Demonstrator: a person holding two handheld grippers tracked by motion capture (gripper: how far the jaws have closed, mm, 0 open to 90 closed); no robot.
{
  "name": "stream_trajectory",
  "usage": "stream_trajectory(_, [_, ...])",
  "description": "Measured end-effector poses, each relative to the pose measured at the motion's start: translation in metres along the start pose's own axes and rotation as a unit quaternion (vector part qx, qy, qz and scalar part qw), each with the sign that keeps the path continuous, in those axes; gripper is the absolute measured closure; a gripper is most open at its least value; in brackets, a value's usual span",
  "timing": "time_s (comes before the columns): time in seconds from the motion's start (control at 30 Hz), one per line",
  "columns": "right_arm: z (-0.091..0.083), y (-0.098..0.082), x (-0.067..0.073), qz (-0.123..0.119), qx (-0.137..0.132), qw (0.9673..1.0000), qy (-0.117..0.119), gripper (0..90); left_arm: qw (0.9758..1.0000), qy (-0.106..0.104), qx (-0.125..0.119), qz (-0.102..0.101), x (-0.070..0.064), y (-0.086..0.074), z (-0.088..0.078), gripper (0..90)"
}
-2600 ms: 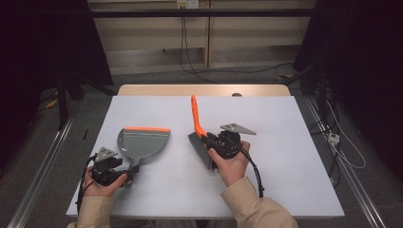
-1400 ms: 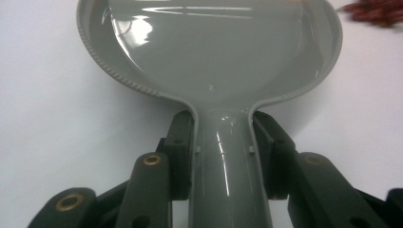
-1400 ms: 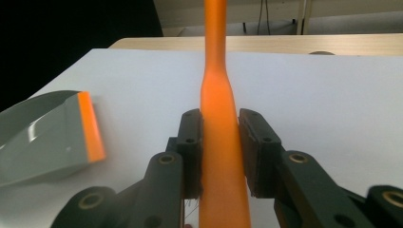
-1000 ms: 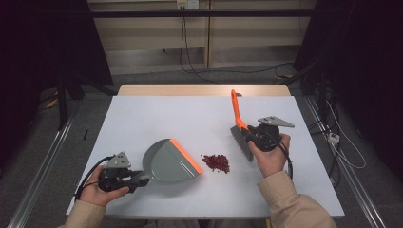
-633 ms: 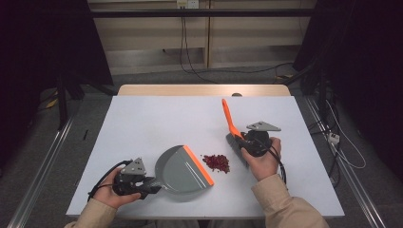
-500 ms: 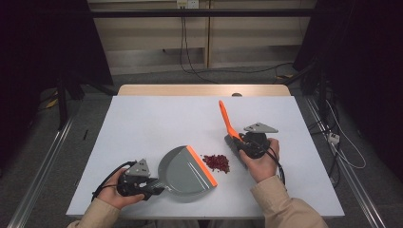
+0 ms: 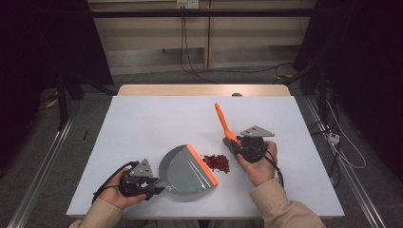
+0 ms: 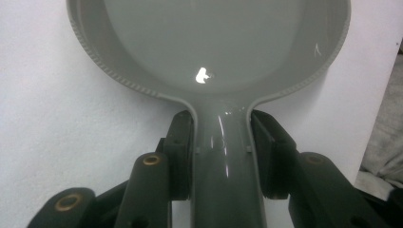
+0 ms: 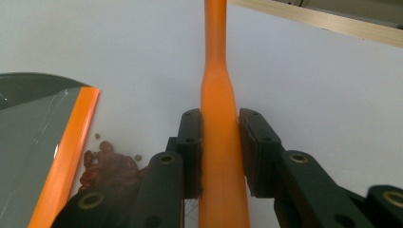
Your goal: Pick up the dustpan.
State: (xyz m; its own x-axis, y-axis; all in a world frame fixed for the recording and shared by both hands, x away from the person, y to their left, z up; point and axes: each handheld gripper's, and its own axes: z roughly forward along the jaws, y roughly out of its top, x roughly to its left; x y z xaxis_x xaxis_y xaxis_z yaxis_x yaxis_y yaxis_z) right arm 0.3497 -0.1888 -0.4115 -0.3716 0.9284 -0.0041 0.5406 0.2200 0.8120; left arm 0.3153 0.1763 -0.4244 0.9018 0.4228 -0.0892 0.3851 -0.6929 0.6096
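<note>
A grey dustpan (image 7: 185,171) with an orange front lip lies flat on the white table (image 7: 157,118); its lip faces a small pile of dark red bits (image 7: 216,162). My left gripper (image 7: 153,186) is shut on the dustpan's grey handle (image 8: 221,156), pads pressing both sides. On the other side of the pile, my right gripper (image 7: 239,147) is shut on a brush with an orange handle (image 7: 221,122) that points up and away. In the right gripper view the handle (image 9: 218,123) runs between the pads, with the pile (image 9: 111,168) and the pan's lip (image 9: 66,152) at lower left.
The table's wooden far edge (image 7: 204,90) is beyond the work area. Cables trail on the floor behind and to the right (image 7: 332,137). Bare tabletop lies behind and to the sides of the pan.
The dustpan has slid right up to the pile, and the brush has come left and down toward the pile's other side. Both grips are unchanged.
</note>
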Motion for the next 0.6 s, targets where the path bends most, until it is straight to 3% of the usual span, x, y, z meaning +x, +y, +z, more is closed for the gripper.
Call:
stream_trajectory(0.2, [0.0, -0.004, 0.013, -0.013, -0.007, 0.9999, -0.006, 71.6, 0.9999, -0.016, 0.003, 0.003, -0.003, 0.004, 0.002, 63.1])
stream_trajectory(0.6, [0.001, -0.01, 0.034, -0.02, -0.006, 0.9997, 0.016, 69.2, 0.9996, -0.026, 0.007, 0.001, -0.004, 0.01, 0.006, 62.9])
